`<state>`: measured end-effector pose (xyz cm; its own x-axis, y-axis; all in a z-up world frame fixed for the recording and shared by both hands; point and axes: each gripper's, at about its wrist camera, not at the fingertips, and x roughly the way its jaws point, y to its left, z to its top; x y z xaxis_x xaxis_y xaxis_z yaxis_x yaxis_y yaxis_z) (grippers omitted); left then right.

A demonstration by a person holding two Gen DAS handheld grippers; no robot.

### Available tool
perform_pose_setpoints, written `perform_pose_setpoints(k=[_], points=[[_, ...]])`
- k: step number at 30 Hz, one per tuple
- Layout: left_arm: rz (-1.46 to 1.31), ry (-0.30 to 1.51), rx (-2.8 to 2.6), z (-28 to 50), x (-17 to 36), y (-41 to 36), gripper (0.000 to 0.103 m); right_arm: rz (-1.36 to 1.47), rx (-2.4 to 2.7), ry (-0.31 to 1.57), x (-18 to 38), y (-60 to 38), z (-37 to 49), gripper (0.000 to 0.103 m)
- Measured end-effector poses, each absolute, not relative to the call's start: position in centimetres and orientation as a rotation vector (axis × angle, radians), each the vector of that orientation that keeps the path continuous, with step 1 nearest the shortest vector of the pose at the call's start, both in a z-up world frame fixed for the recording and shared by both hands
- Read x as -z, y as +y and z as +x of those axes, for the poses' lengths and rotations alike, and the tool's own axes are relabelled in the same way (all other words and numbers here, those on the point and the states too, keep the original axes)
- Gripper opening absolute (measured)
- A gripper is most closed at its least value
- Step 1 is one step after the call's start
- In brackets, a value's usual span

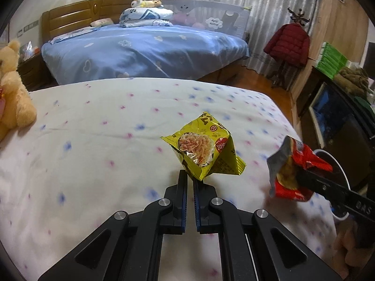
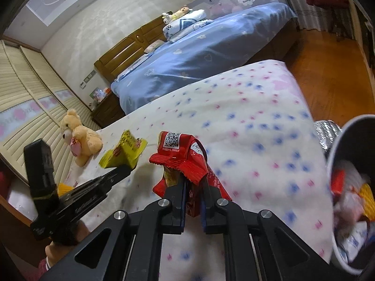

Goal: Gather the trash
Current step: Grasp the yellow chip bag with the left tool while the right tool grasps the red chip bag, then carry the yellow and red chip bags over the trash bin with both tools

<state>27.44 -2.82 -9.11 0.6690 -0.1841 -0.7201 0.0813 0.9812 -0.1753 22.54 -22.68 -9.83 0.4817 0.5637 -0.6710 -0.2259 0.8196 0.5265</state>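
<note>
My left gripper (image 1: 190, 179) is shut on the bottom corner of a yellow snack wrapper (image 1: 204, 149) and holds it above the white flowered bed (image 1: 98, 145). It also shows in the right wrist view (image 2: 124, 171) with the yellow wrapper (image 2: 124, 152). My right gripper (image 2: 193, 182) is shut on a red snack wrapper (image 2: 182, 157), held above the bed (image 2: 257, 121). In the left wrist view the right gripper (image 1: 302, 173) holds the red wrapper (image 1: 290, 171) beside a round bin (image 1: 339, 171). The bin (image 2: 346, 135) at the right holds several wrappers.
A tan teddy bear (image 1: 11, 93) sits at the bed's left side and shows in the right wrist view (image 2: 79, 138). A blue bed (image 1: 140, 49) lies beyond. A red jacket on a stand (image 1: 288, 44), a dark cabinet (image 1: 332, 117) and wooden floor (image 2: 328, 70) are to the right.
</note>
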Motion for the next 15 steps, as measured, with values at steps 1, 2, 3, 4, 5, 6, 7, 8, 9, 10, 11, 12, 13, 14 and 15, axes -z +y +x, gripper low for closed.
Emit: perform_pose_setpoints(k=[1, 2, 3, 4, 5, 6, 7, 8, 9, 10, 11, 12, 13, 14, 15], points=[[-0.138, 0.825, 0.159, 26.9, 9.0, -3.0, 0.004, 0.396, -0.488, 0.952, 9.7, -23.1, 22.1, 0.009], [-0.144, 0.826, 0.167, 26.2, 8.8, -3.1, 0.004, 0.397, -0.482, 0.949, 9.6, -23.3, 21.8, 0.009], [-0.147, 0.829, 0.174, 25.8, 8.7, -3.3, 0.004, 0.397, -0.474, 0.946, 9.5, -23.7, 21.4, 0.009], [-0.148, 0.831, 0.179, 25.5, 8.7, -3.4, 0.004, 0.397, -0.467, 0.944, 9.4, -23.9, 21.1, 0.009], [-0.15, 0.836, 0.186, 25.0, 8.6, -3.7, 0.004, 0.398, -0.457, 0.939, 9.3, -24.4, 20.6, 0.009], [-0.149, 0.837, 0.192, 24.7, 8.6, -3.9, 0.004, 0.4, -0.45, 0.937, 9.3, -24.7, 20.4, 0.009], [-0.147, 0.837, 0.197, 24.4, 8.5, -4.1, 0.004, 0.403, -0.442, 0.935, 9.3, -25.2, 20.1, 0.009], [-0.143, 0.837, 0.203, 24.0, 8.5, -4.4, 0.004, 0.406, -0.434, 0.932, 9.2, -25.6, 19.8, 0.009], [-0.139, 0.838, 0.209, 23.5, 8.4, -4.7, 0.004, 0.408, -0.423, 0.928, 9.2, -26.0, 19.4, 0.009], [-0.136, 0.84, 0.216, 23.2, 8.4, -5.0, 0.004, 0.411, -0.416, 0.925, 9.1, -26.4, 19.2, 0.009], [-0.131, 0.842, 0.223, 22.8, 8.4, -5.3, 0.004, 0.412, -0.411, 0.922, 9.2, -26.7, 18.9, 0.009], [-0.127, 0.843, 0.226, 22.5, 8.3, -5.6, 0.004, 0.413, -0.404, 0.919, 9.1, -27.0, 18.7, 0.009], [-0.123, 0.844, 0.231, 22.2, 8.3, -5.8, 0.004, 0.413, -0.399, 0.917, 9.1, -27.3, 18.4, 0.009], [-0.123, 0.846, 0.235, 22.0, 8.3, -6.0, 0.004, 0.414, -0.395, 0.915, 9.1, -27.5, 18.2, 0.009], [-0.124, 0.848, 0.239, 21.9, 8.2, -6.2, 0.004, 0.414, -0.389, 0.912, 9.1, -27.8, 18.0, 0.009]])
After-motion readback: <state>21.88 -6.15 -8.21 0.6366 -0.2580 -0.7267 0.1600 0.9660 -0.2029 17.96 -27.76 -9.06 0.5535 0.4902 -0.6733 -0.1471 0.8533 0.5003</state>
